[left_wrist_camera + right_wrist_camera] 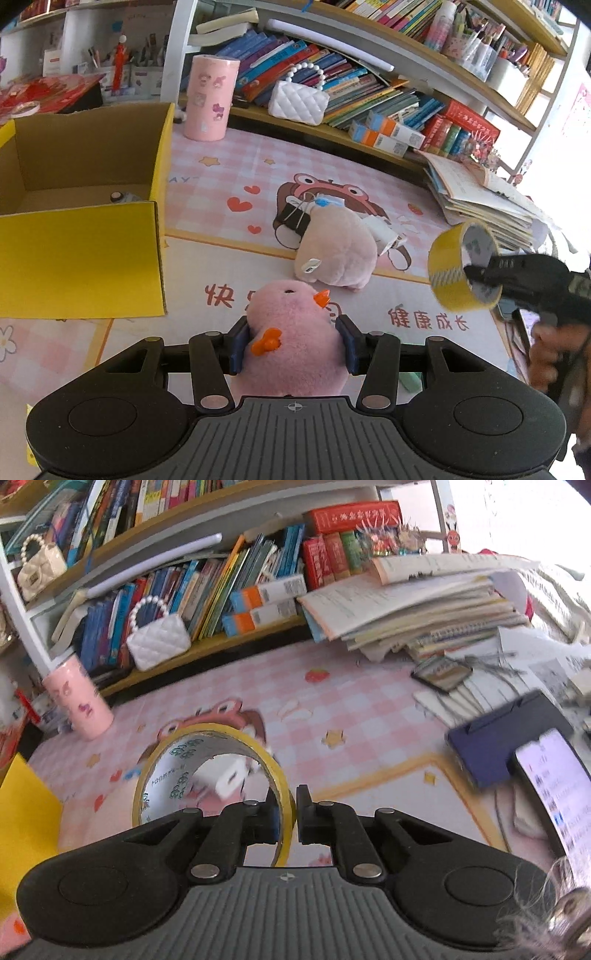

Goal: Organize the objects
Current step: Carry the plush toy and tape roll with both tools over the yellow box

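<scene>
My left gripper (293, 343) is shut on a pink plush duck (291, 332) with an orange beak and feet, held above the pink mat. A second pink plush toy (338, 251) lies on the mat ahead, with a black binder clip (293, 219) and a white charger (384, 232) beside it. My right gripper (290, 816) is shut on the wall of a yellow tape roll (207, 771), one finger inside the ring. In the left wrist view the tape roll (458, 269) hangs in the air at right, in the right gripper (476, 277). An open yellow cardboard box (85, 254) stands at left.
A pink cylinder tin (210, 98) and a white quilted purse (297, 101) stand by the bookshelf. A stack of papers and notebooks (424, 616) lies at right, with a dark blue stand (498, 738) and a lit phone (554, 794). A small item (122, 195) lies inside the box.
</scene>
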### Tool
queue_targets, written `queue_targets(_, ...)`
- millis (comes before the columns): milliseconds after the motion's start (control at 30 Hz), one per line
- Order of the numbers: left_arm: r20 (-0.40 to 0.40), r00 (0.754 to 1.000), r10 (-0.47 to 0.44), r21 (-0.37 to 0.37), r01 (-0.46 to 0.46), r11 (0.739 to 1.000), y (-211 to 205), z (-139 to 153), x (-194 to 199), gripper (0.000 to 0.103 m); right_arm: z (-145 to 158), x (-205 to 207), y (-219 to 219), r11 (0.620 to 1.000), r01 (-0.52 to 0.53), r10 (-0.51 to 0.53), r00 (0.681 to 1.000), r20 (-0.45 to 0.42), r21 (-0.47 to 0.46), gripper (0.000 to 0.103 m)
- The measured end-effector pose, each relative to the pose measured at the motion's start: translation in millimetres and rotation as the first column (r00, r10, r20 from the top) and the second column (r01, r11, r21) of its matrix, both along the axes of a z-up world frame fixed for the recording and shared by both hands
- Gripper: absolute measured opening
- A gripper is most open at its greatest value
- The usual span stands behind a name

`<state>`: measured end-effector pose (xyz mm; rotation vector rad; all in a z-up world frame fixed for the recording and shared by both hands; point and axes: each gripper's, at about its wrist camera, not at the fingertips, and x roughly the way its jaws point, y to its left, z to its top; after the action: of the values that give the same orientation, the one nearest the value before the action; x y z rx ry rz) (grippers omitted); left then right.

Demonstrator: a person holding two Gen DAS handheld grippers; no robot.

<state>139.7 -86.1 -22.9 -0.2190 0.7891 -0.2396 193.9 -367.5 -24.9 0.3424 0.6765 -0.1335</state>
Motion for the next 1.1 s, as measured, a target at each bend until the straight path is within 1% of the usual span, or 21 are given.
queue_targets(200,0.021,1.000,-0.006,-0.028,0.007,1.000,16,2,-11,0.047,5,-31,32,0.999,-0.043,0.044,0.997,-0.065,0.018,0.008)
queue_targets(267,0.030,1.000,-0.002,-0.038,0.003,0.999,24,3,-15,0.047,7,-41,46,0.997,-0.074,0.075,0.994,-0.075,0.018,0.008)
queue_targets(367,0.042,0.999,0.017,-0.045,-0.015,0.999,39,5,-22,0.047,9,-58,75,0.988,-0.152,0.150,0.985,-0.086,-0.017,0.008)
queue_targets(533,0.042,0.996,0.079,-0.060,-0.077,0.995,75,6,-39,0.047,9,-78,129,0.950,-0.302,0.295,0.951,-0.097,-0.075,0.008)
queue_targets(667,0.031,0.991,0.127,-0.073,-0.125,0.990,107,5,-54,0.047,12,-90,166,0.916,-0.389,0.381,0.920,-0.088,-0.097,0.008)
queue_targets(867,0.031,0.982,0.187,-0.073,-0.184,0.980,152,7,-78,0.047,10,-105,219,0.873,-0.479,0.467,0.876,-0.119,-0.091,0.008)
queue_targets(1100,0.029,0.973,0.228,-0.065,-0.226,0.972,194,8,-105,0.047,8,-126,267,0.834,-0.545,0.533,0.837,-0.124,-0.084,0.008)
